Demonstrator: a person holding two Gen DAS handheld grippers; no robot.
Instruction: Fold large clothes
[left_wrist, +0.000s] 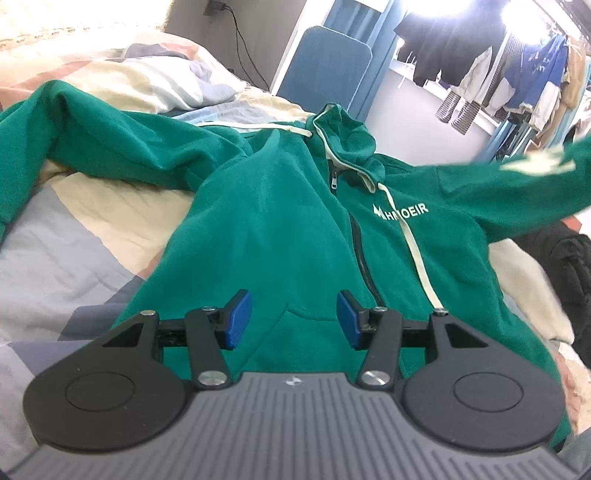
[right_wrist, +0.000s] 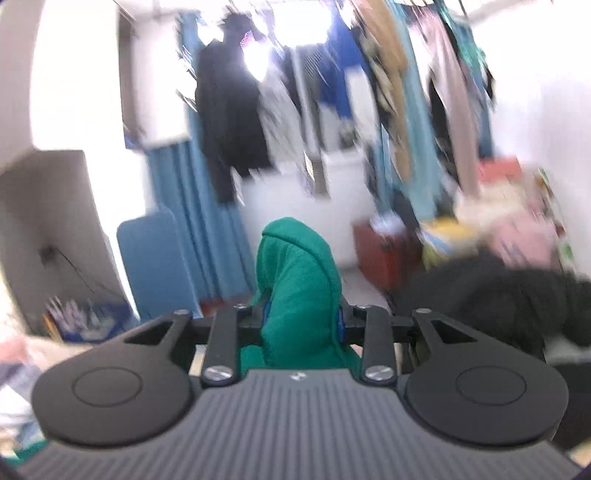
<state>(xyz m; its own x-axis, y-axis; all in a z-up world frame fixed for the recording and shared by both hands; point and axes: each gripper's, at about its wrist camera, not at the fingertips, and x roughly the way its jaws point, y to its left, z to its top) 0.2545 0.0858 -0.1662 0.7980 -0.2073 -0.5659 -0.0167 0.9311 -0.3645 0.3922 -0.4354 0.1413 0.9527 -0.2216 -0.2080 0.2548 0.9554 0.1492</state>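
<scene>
Hoodie (left_wrist: 280, 221): green, spread front-up on the bed (left_wrist: 74, 229), zipper partly open.
Left gripper (left_wrist: 294, 319): jaws apart, empty, above hem.
Right gripper (right_wrist: 302, 319): clamped on 1 sleeve (right_wrist: 295, 266), lifted.
Progress: I judge folding barely begun; every fold remains.

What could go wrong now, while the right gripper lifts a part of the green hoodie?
1. The right gripper pinches only a bunched fold of the green hoodie; the fleece may slip out.
2. The left gripper is open above the hem and holds nothing, so the whole body may drag across the bed.
3. The loose drawstring may snag.
</scene>
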